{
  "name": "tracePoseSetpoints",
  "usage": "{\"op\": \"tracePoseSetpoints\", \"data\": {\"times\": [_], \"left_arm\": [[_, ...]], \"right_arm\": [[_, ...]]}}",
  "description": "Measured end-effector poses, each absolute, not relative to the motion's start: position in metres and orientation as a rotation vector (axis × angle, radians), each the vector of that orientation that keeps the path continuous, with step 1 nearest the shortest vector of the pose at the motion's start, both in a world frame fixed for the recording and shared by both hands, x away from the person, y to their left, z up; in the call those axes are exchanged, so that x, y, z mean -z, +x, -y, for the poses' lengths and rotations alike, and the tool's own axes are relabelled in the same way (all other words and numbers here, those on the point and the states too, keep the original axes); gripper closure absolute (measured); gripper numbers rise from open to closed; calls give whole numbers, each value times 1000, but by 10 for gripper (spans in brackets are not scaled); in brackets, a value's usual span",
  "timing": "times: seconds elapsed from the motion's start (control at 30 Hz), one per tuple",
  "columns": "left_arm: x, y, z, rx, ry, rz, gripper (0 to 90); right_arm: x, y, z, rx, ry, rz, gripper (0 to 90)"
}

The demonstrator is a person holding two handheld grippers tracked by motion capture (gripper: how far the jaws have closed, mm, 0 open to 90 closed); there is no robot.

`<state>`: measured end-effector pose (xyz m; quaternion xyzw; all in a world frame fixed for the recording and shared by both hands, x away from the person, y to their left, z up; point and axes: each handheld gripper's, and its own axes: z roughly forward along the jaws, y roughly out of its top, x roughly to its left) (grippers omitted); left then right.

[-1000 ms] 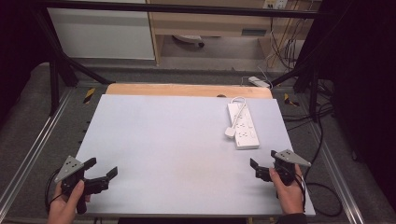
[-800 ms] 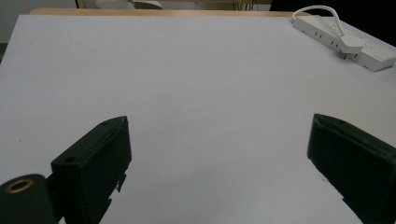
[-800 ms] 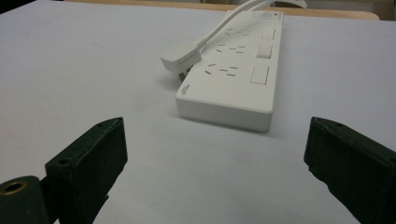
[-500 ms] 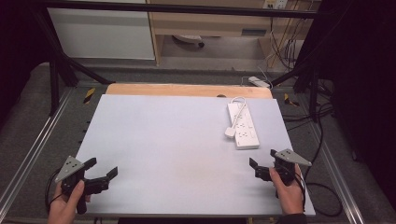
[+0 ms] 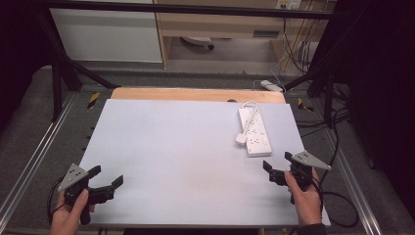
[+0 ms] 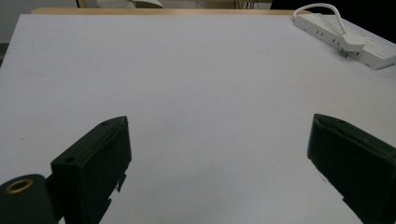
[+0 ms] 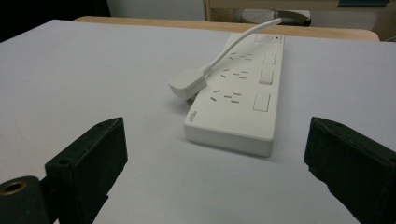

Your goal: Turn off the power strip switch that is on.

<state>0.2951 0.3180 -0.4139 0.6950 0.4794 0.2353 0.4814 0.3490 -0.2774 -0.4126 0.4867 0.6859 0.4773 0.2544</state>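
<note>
White hard plastic makes up the power strip (image 5: pixel 254 132), so it should behave as a stiff, fairly light bar that will not bend or crush under the jaws, though its smooth shell looks slippery and could slide on the pale bench (image 5: pixel 171 161) if pushed rather than pinched. Taking it across its narrow width, on the two long side walls near the middle, seems the safest hold; the flat top offers nothing to grip. Its cable (image 7: pixel 233 44) is soft and loops from the far end back over the top, ending in a white plug (image 7: pixel 187 85) that lies loose against the strip's left edge in the right gripper view, so it will likely trail or swing when the body is lifted. The plug itself is small and rounded, probably best pinched across its flat sides. The strip is a long rectangle with three rows of sockets and a rocker switch beside each. It lies on the far right part of the bench, just ahead of the right gripper (image 5: pixel 280 171), whose jaws stand wide apart and empty. The left gripper (image 5: pixel 105 182), well away at the near left corner, is likewise spread and holding nothing.
</note>
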Motion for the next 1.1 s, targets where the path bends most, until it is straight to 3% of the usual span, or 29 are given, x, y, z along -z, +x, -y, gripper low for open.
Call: {"op": "tracePoseSetpoints", "data": {"times": [0.53, 0.87, 1.1], "left_arm": [[415, 295, -317, -570, 1707, -1174, 64], [416, 295, -317, -571, 1711, -1176, 64], [416, 296, -316, -565, 1714, -1175, 64]], "right_arm": [[390, 375, 271, -1273, 1339, -1904, 57], [378, 384, 268, -1273, 1330, -1905, 148], [374, 388, 269, -1253, 1314, -1897, 298]]}}
